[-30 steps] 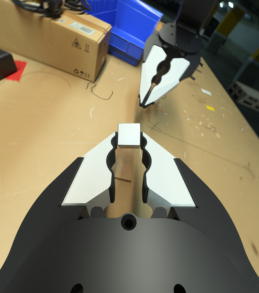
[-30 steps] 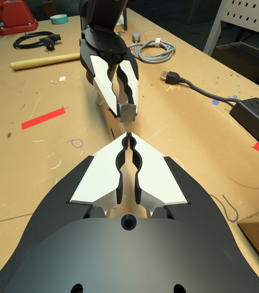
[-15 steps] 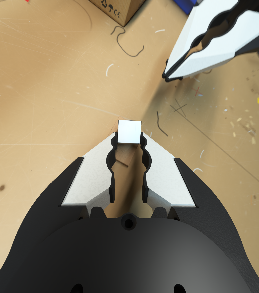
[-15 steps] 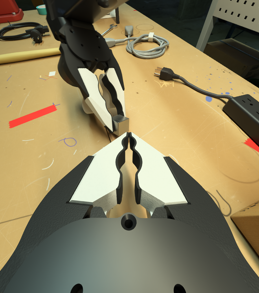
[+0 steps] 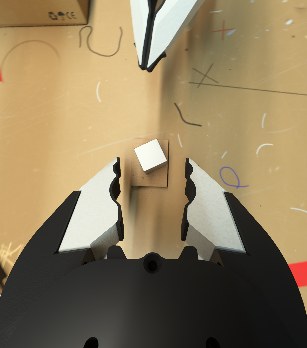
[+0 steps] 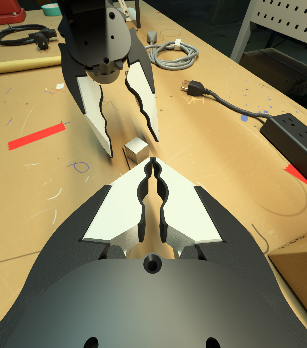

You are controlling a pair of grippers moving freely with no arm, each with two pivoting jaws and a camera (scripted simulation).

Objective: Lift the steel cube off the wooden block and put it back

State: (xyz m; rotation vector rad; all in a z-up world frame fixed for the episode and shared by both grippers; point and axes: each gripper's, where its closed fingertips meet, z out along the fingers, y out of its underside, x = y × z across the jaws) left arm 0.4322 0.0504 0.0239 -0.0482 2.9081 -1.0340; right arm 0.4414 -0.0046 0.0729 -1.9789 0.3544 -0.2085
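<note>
The steel cube (image 5: pixel 149 155) rests on the flat wooden block (image 5: pixel 158 178), turned at an angle to the block's edges. My left gripper (image 5: pixel 152 158) is open and empty, looking down on the cube, with one finger on each side and clear of it. The right wrist view shows the cube (image 6: pixel 136 150) on the block (image 6: pixel 131 164) between the left gripper's fingers (image 6: pixel 100 120). My right gripper (image 6: pixel 152 159) is shut and empty, with its tips just short of the cube. It also shows at the top of the left wrist view (image 5: pixel 146 67).
A cardboard box (image 6: pixel 303 263) stands near right, also in the left wrist view (image 5: pixel 32 11). A black power strip (image 6: pixel 297 143) with cord and plug (image 6: pixel 194 87) lies on the right. Red tape (image 6: pixel 36 135), a grey cable coil (image 6: pixel 173 54) and a yellow roll (image 6: pixel 24 64) lie farther off.
My left gripper has opened and let go of the cube, which now sits on the block, turned. The left gripper has tipped to look more steeply down. The right gripper stays shut.
</note>
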